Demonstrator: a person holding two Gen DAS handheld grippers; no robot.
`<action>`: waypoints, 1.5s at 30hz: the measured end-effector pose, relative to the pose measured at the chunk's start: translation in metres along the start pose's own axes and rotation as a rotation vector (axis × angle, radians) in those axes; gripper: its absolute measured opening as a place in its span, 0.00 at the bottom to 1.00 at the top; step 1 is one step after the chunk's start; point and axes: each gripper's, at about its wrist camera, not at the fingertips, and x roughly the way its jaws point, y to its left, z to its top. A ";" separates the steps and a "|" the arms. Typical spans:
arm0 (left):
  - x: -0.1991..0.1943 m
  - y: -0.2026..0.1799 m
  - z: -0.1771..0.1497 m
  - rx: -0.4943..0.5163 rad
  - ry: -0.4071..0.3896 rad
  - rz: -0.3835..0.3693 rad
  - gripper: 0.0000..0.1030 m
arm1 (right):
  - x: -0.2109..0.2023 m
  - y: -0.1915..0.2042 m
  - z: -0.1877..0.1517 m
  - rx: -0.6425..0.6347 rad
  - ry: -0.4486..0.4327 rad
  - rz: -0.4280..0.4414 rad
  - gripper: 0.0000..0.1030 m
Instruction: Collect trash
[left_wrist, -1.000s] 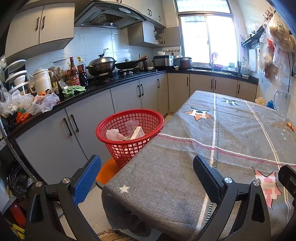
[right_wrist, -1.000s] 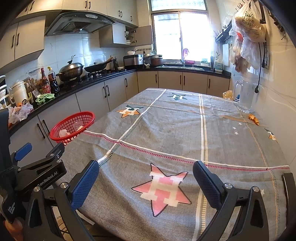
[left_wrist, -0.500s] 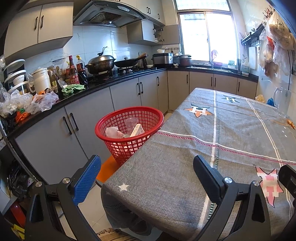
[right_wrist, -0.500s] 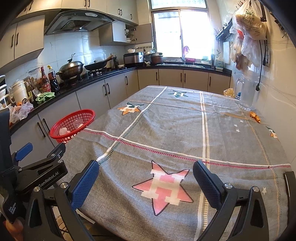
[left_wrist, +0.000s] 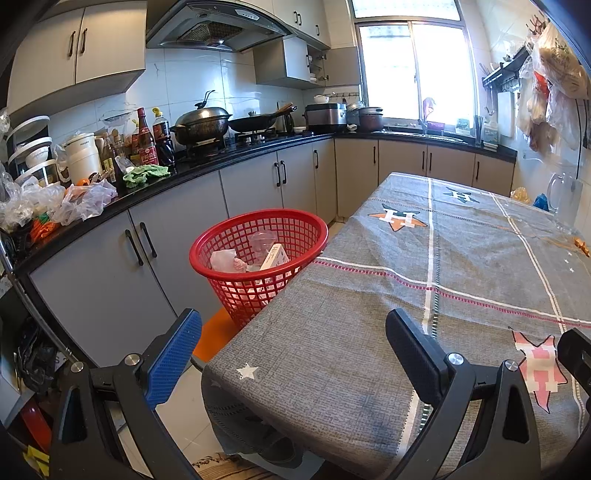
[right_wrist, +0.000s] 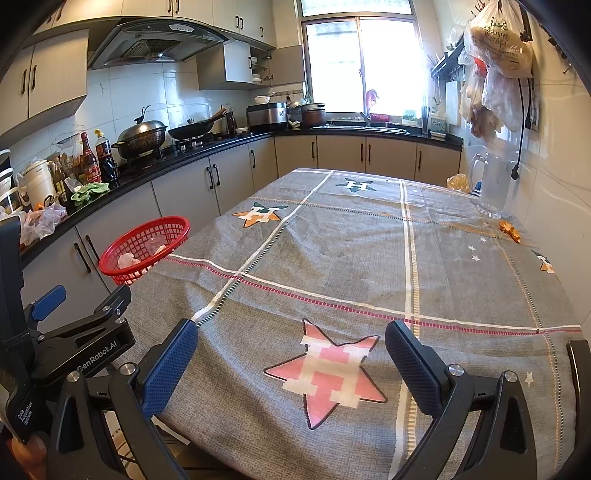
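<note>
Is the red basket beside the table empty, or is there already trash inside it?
Not empty. The red basket holds a small white carton, a clear plastic cup and crumpled wrappers, well below its rim.

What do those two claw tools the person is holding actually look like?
Both are black, frame-like clamps with silver bolts. The right gripper has two flat, finely dotted pads, the one on the left of its view blue and the other very dark. The left gripper, seen from the side, carries white "GenRobot.AI" lettering and a blue pad.
</note>
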 end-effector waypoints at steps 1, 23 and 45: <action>0.000 0.000 0.000 0.000 0.000 0.001 0.96 | 0.000 0.000 0.000 0.000 0.000 -0.001 1.00; 0.001 -0.001 -0.001 0.000 0.003 0.001 0.96 | 0.005 0.000 -0.003 -0.002 0.013 0.003 1.00; 0.031 -0.084 0.021 0.194 0.148 -0.272 0.96 | 0.038 -0.106 0.012 0.215 0.134 -0.205 1.00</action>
